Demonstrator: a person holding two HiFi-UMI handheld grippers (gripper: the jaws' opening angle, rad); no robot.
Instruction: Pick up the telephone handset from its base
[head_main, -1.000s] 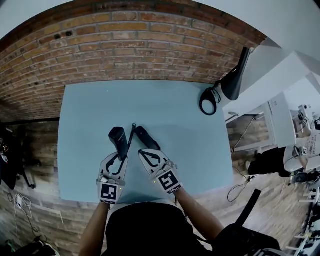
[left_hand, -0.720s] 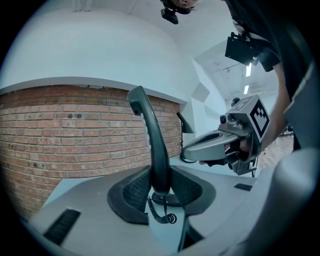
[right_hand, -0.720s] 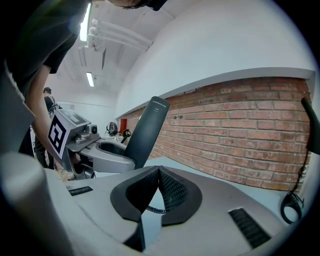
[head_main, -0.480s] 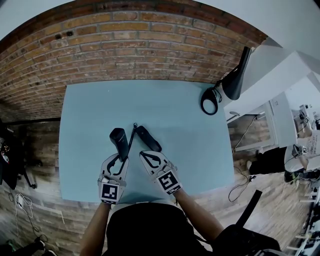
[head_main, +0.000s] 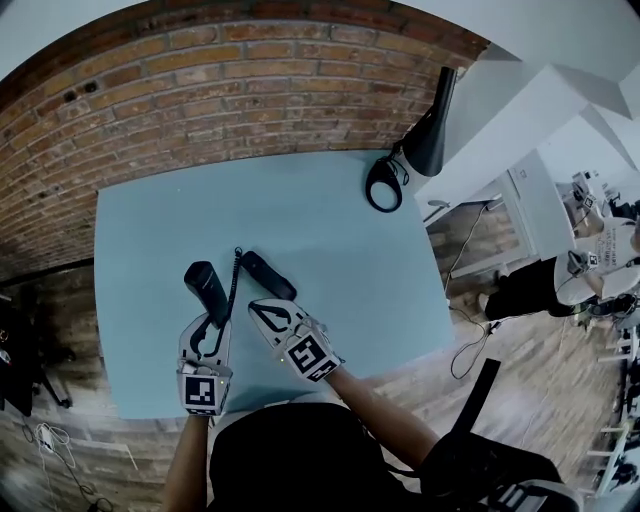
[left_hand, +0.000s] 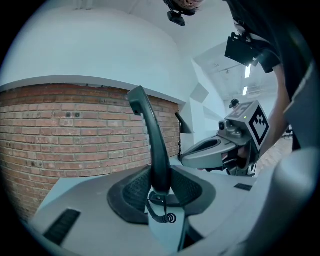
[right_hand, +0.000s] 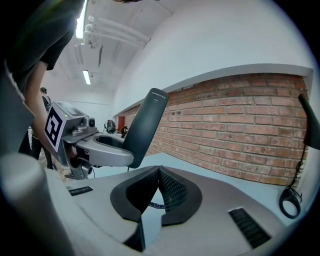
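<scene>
1. The black telephone handset (left_hand: 152, 145) stands upright and apart from its base. Its lower end is clamped between the textured black pads of the left gripper (left_hand: 160, 189), the same hold as a second ago.
2. A coiled cord (head_main: 235, 272) joins the handset to the long, slim black base (head_main: 268, 275), which lies on the desk just beside it.
3. The right gripper (head_main: 263, 306) has its jaws pressed together on nothing, with its tips near the base. It has not changed. Only the head view has swung, so the desk now sits further left in the picture.
4. The handset is smooth, matte and gently curved. Both grippers are grey moulded shells.
5. The desk (head_main: 330, 250) is flat and pale blue. At its far right corner stands a black lamp (head_main: 428, 135) with a looped cable (head_main: 383, 185). A brick wall (head_main: 200, 90) runs behind.
</scene>
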